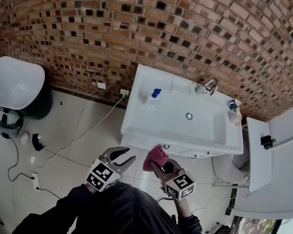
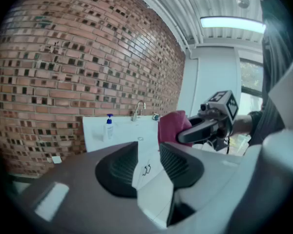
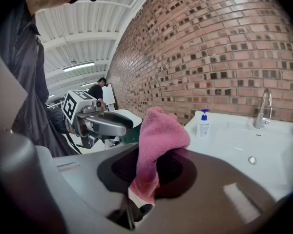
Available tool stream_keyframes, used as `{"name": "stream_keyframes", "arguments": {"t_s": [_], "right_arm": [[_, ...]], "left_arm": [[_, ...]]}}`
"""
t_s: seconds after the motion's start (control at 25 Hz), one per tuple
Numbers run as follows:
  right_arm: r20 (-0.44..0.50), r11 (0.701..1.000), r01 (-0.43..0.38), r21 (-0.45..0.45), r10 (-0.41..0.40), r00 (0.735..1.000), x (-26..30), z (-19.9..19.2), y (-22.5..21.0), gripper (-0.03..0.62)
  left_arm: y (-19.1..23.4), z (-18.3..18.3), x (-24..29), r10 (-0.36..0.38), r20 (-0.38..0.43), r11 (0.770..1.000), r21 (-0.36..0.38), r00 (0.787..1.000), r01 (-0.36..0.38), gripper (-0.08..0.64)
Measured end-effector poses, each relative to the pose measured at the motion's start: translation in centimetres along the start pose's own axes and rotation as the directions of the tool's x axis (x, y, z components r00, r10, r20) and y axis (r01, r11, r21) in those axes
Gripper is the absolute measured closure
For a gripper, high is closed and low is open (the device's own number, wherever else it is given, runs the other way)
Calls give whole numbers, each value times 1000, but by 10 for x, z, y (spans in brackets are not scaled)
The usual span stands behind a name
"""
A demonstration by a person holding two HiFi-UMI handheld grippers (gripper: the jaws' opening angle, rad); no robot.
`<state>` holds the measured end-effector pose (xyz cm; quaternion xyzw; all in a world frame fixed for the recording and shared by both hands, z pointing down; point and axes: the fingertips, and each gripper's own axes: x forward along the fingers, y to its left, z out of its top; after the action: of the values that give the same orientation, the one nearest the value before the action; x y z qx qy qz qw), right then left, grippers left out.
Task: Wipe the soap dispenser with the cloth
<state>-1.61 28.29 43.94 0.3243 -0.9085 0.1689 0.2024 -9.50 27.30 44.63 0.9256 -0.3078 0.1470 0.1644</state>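
The soap dispenser (image 1: 154, 98), a clear bottle with a blue pump, stands upright on the back left corner of the white sink (image 1: 136, 108). It also shows in the left gripper view as the dispenser (image 2: 109, 127) and in the right gripper view as the dispenser (image 3: 203, 123). My right gripper (image 1: 158, 164) is shut on a pink cloth (image 1: 155, 156), which bunches up above its pads (image 3: 176, 167). Beside it, my left gripper (image 1: 121, 156) has its jaws a little apart with nothing between them. Both hang in front of the sink, well short of the dispenser.
A chrome tap (image 1: 207, 87) stands at the sink's back, with a small bottle (image 1: 234, 114) at its right end. There is a toilet (image 1: 14, 84) at far left. A cable and power strip (image 1: 35, 180) lie on the tiled floor. White fixtures (image 1: 278, 160) stand at right.
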Motion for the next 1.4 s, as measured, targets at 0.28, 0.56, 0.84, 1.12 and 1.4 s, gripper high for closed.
{"name": "stream_keyframes", "arguments": {"t_s": [0.28,0.56,0.84,1.12,1.4], "right_arm": [[17,999,45,-23,-45,999,62,51,-49,520],[15,998,47,-40,-47,999,102,90,-122,520],[22,996,36,-80,-34,999,149,134,-215,520],[26,995,-50,-86,52,998,200,157,-262,520],[18,999,-44,-18,44,999,191,143,-302,520]], "left_arm": [[69,27,17,-21,11,999,29,1000,21,417],[107,38,40,2,25,1000,-22,1000,-2,417],[147,59,80,71,18,996,-53,997,-70,417],[174,82,122,115,10,992,-58,993,-115,417],[191,89,146,142,-13,987,-74,990,-142,417]]}}
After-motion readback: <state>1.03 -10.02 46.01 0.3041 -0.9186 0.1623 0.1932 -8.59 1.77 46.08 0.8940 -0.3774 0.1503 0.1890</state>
